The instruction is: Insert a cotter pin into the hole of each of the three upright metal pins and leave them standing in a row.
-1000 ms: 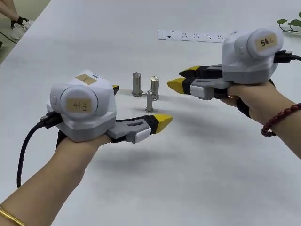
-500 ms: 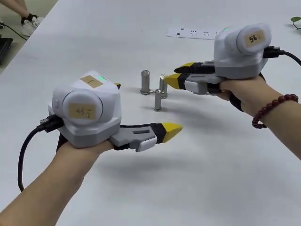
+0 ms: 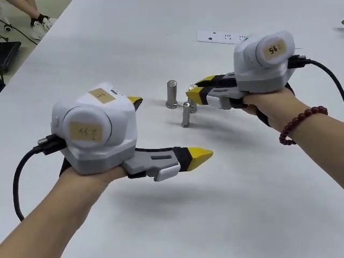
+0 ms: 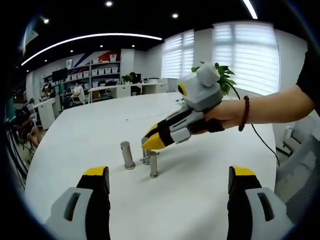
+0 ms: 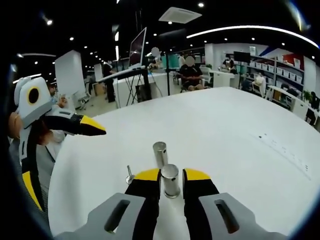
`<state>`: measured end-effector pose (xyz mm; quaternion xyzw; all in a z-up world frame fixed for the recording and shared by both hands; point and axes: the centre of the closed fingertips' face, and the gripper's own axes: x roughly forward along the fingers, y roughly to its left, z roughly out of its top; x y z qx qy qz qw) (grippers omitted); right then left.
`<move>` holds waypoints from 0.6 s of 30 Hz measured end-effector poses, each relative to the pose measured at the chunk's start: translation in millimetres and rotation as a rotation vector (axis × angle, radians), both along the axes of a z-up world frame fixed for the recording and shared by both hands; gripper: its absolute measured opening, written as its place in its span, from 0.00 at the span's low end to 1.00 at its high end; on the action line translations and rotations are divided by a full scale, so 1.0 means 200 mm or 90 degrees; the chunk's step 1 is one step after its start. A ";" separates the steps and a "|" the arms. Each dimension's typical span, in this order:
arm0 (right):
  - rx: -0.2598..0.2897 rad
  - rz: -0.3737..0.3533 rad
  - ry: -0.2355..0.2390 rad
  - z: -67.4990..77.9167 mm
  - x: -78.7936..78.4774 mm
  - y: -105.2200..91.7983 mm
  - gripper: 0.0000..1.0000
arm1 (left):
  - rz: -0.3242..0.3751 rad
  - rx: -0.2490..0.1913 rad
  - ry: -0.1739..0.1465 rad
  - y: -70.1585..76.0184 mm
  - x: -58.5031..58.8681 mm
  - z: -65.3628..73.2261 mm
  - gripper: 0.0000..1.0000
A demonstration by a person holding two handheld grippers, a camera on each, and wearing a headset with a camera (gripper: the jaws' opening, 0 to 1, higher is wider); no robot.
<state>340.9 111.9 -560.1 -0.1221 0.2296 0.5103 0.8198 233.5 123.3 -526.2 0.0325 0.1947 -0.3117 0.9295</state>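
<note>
- The left claw (image 3: 167,128) is at the lower left of the head view. Its jaws are spread wide apart and hold nothing. It hangs over the white counter (image 3: 252,193), near the pins but not touching them. I think it is there to be ready to help.
- The left pin (image 3: 172,94) stands straight up near the top middle of the head view. Nothing touches it.
- The front pin (image 3: 186,114) stands just to the right of it and a bit lower in the picture. It looks thinner, and it is upright too.
- The back pin (image 5: 170,181) is the one being handled. In the right gripper view it stands at the lower middle, right between the two yellow jaw tips.
- The three pins stand close together, more like a bunch than a row. I think they need to be lined up.
- The cotter pins are too small for me to tell if any is in a hole.
- The right claw (image 3: 196,89) comes in from the upper right of the head view. Its jaws sit snug on both sides of the back pin, so it looks clenched on it. I think it holds the pin so it will not tip, or to move it into line.
- A power strip (image 3: 220,37) lies at the top of the head view, well apart from the pins.
</note>
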 end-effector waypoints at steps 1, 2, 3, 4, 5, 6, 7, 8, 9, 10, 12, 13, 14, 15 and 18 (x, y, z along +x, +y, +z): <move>0.000 0.001 0.000 0.00 0.00 0.00 0.11 | 0.000 0.000 0.000 0.00 0.00 0.00 0.99; 0.002 0.001 0.002 0.00 0.00 0.00 0.11 | 0.000 0.000 0.001 0.00 -0.01 0.00 0.99; 0.003 0.001 0.001 0.00 0.00 0.00 0.10 | -0.001 0.001 0.000 0.00 -0.01 0.00 0.99; 0.004 0.002 0.000 0.00 0.00 0.01 0.10 | -0.001 0.002 0.000 0.01 -0.01 0.00 0.99; 0.005 0.006 -0.002 -0.01 0.00 0.01 0.09 | -0.001 0.004 0.001 0.01 -0.02 0.00 0.99; 0.002 0.007 -0.006 -0.01 0.01 0.01 0.09 | -0.001 0.006 0.001 0.01 -0.02 0.00 0.99; 0.000 0.009 -0.009 -0.01 0.01 0.01 0.09 | -0.001 0.006 0.000 0.01 -0.02 0.00 0.99; -0.001 0.010 -0.009 0.00 0.01 0.01 0.09 | 0.000 0.006 0.001 0.02 -0.02 0.00 0.99; -0.002 0.010 -0.010 0.00 0.01 0.01 0.08 | 0.000 0.006 0.001 0.02 -0.02 0.00 0.99; -0.005 0.013 -0.013 0.00 0.01 0.01 0.08 | 0.000 0.004 0.002 0.02 -0.01 0.00 0.99; -0.010 0.016 -0.015 -0.01 0.01 0.00 0.08 | -0.001 0.004 0.002 0.02 -0.02 0.00 0.99; -0.015 0.017 -0.018 -0.01 0.01 0.00 0.08 | -0.002 0.004 0.001 0.02 -0.02 0.00 0.99; -0.019 0.021 -0.020 -0.01 0.01 0.00 0.08 | -0.003 0.005 0.002 0.02 -0.02 0.00 0.99; -0.023 0.025 -0.021 -0.01 0.00 -0.01 0.08 | -0.004 0.004 0.003 0.02 -0.02 0.00 0.99; -0.030 0.031 -0.021 0.00 -0.01 -0.03 0.08 | -0.009 0.007 0.004 0.02 -0.03 -0.01 0.99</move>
